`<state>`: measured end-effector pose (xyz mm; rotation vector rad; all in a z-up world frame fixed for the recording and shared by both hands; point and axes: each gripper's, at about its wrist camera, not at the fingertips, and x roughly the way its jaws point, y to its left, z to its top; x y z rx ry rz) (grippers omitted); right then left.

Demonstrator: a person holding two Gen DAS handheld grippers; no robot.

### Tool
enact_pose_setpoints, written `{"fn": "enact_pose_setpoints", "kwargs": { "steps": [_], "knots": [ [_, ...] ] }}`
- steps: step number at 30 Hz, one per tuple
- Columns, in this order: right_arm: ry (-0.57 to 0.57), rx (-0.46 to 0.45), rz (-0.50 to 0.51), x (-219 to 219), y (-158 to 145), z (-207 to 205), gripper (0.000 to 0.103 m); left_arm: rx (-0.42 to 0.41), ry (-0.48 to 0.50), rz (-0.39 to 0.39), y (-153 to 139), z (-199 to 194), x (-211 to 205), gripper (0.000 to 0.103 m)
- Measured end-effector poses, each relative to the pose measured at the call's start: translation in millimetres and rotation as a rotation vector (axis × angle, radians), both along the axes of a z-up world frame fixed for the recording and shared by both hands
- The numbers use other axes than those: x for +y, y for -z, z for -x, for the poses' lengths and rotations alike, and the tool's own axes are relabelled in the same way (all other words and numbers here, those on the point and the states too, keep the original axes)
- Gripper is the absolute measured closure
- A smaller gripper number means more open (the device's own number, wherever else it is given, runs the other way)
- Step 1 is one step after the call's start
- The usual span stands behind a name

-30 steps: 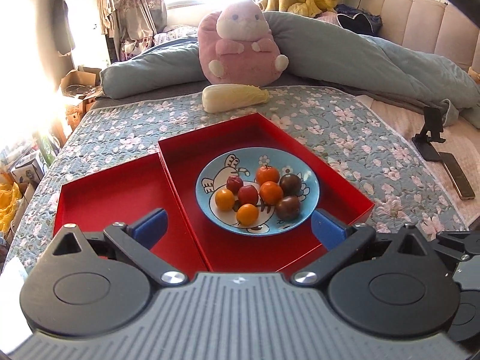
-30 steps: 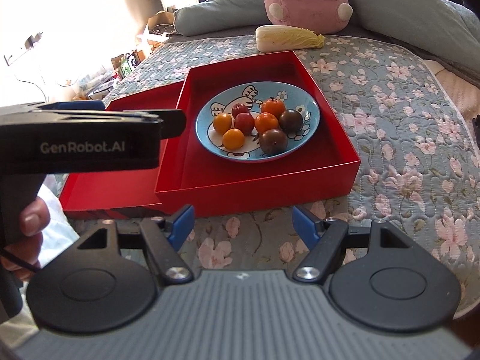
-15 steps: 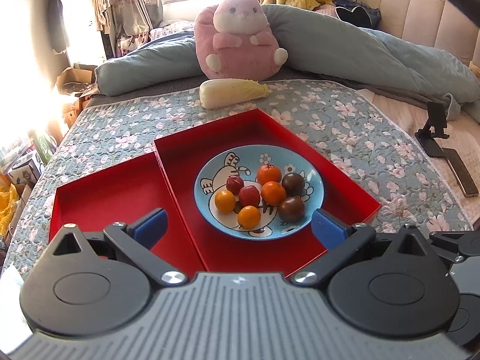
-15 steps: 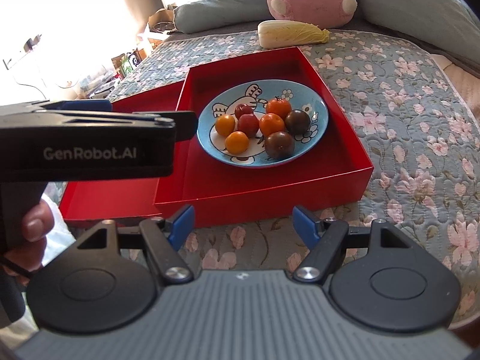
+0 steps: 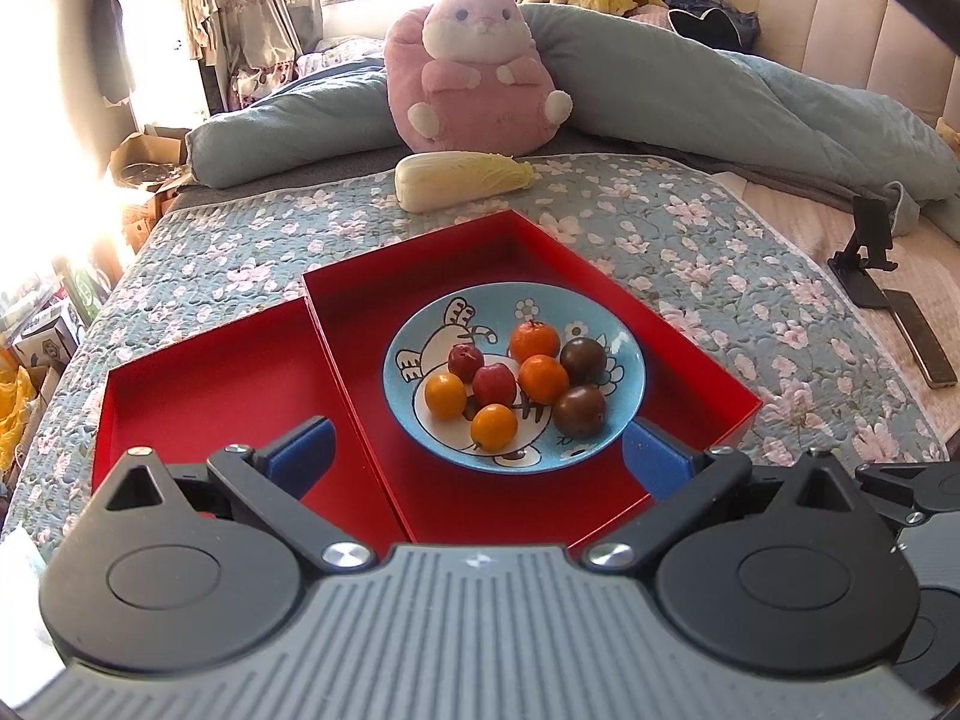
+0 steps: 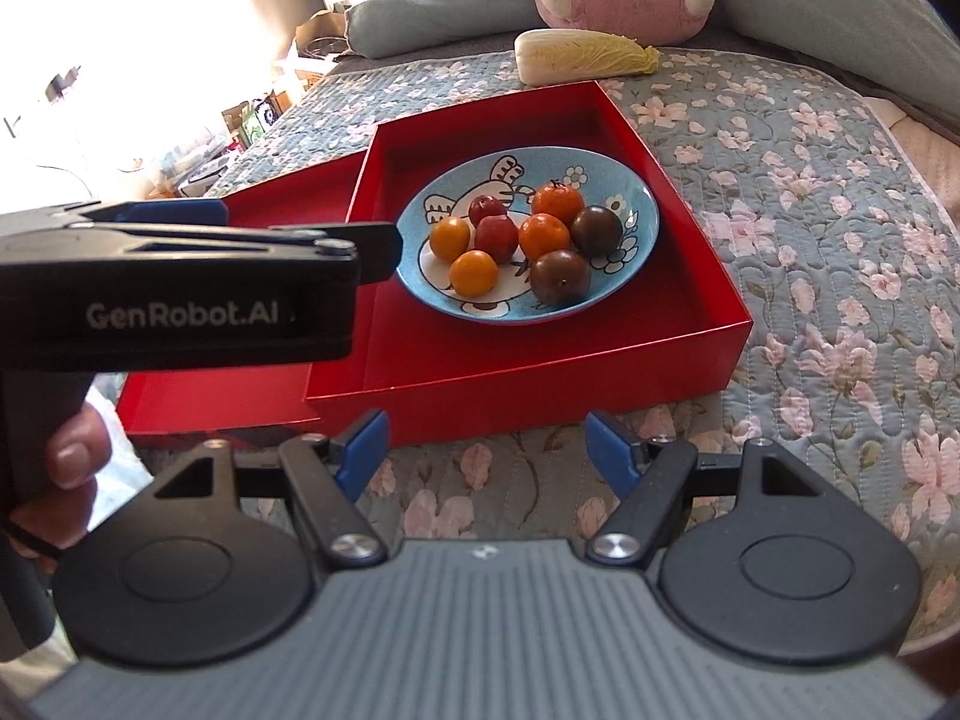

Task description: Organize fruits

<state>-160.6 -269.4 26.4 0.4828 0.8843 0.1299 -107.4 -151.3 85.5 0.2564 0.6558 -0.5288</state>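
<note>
A blue plate (image 5: 624,354) (image 6: 636,192) with several small fruits, orange (image 5: 543,379), yellow (image 5: 493,427), red (image 5: 494,384) and dark brown (image 5: 579,411), sits in the right red tray (image 5: 690,354) (image 6: 522,378). An empty left red tray (image 5: 198,378) adjoins it. My left gripper (image 5: 477,459) is open and empty just before the plate; it also shows in the right wrist view (image 6: 240,240). My right gripper (image 6: 486,447) is open and empty before the tray's near wall.
The trays lie on a floral quilt (image 5: 720,252). A napa cabbage (image 5: 462,179) and a pink plush toy (image 5: 474,66) are behind them. A phone stand (image 5: 864,252) and a phone (image 5: 918,336) lie at the right. Boxes (image 5: 54,324) stand left of the bed.
Both grippers have moved forward toward the tray and plate, which now look larger and closer. Both stay open and empty.
</note>
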Motion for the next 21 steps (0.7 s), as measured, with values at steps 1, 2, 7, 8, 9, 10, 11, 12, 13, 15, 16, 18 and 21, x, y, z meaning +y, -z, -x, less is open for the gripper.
{"fn": "enact_pose_setpoints", "kwargs": {
  "steps": [1, 2, 7, 8, 9, 10, 11, 12, 13, 15, 16, 18, 21],
  "knots": [
    [0.0, 0.0, 0.0, 0.0, 0.0, 0.1, 0.029, 0.0, 0.0, 0.0, 0.3, 0.0, -0.2, 0.0],
    [-0.001, 0.0, 0.0, 0.0, 0.1, 0.3, 0.029, 0.0, 0.001, 0.001, 0.3, 0.1, 0.0, 0.0],
    [0.001, 0.004, -0.002, -0.2, 0.1, 1.1, 0.028, -0.003, 0.001, 0.002, 0.9, 2.4, 0.5, 0.0],
    [0.002, 0.005, -0.003, -0.3, 0.2, 1.3, 0.028, -0.003, 0.0, 0.002, 0.9, 2.8, 0.8, 0.0],
    [0.003, 0.005, -0.004, -0.3, 0.4, 1.5, 0.028, -0.002, 0.0, 0.002, 1.0, 2.8, 0.8, 0.0],
    [0.003, 0.006, -0.004, -0.2, 0.4, 1.5, 0.028, -0.002, 0.0, 0.002, 0.8, 2.8, 0.7, 0.0],
    [0.002, 0.006, -0.004, -0.3, 0.3, 1.8, 0.028, -0.002, 0.0, 0.002, 1.0, 3.0, 0.5, 0.0],
    [0.002, 0.006, -0.004, -0.4, 0.4, 2.0, 0.028, -0.003, 0.001, 0.002, 0.9, 2.8, 0.7, 0.0],
    [0.002, 0.005, -0.005, -0.4, 0.4, 2.0, 0.028, -0.003, 0.001, 0.003, 0.9, 2.9, 0.7, 0.0],
    [0.002, 0.004, -0.005, -0.6, 0.3, 1.9, 0.028, -0.002, 0.001, 0.002, 0.9, 2.8, 0.7, 0.0],
    [0.002, 0.003, -0.005, -0.9, 0.7, 2.1, 0.028, -0.001, 0.003, 0.002, 1.1, 3.1, 1.0, 0.0],
    [0.002, 0.004, -0.005, -0.9, 0.5, 2.1, 0.028, -0.002, 0.003, 0.003, 1.3, 3.6, 1.0, 0.0],
    [0.004, 0.003, -0.005, -0.8, 0.6, 2.1, 0.028, 0.0, 0.002, 0.003, 1.5, 4.0, 0.9, 0.0]
  ]
}}
